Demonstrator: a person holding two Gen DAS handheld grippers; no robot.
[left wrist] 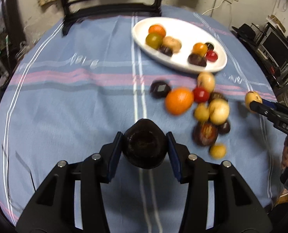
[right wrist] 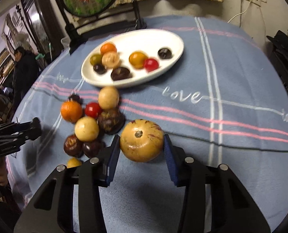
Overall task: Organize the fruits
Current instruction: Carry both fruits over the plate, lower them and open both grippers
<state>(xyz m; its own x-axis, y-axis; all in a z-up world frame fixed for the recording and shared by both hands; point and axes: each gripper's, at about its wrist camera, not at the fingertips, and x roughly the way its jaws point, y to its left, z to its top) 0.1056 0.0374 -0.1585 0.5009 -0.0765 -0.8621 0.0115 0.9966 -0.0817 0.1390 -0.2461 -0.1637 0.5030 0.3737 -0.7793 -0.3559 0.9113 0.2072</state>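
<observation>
Left wrist view: a dark fruit is clamped in the left tongs. A yellow fruit is gripped by the right tongs. Both likely need carrying ahead to the white plate for release.

Right gripper clamped on a yellow-brown fruit above the blue tablecloth — loose fruits lie left, white plate beyond.

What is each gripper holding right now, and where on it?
Left gripper clamps a dark fruit across its sides. Right gripper clamps a yellow fruit across its sides.
</observation>
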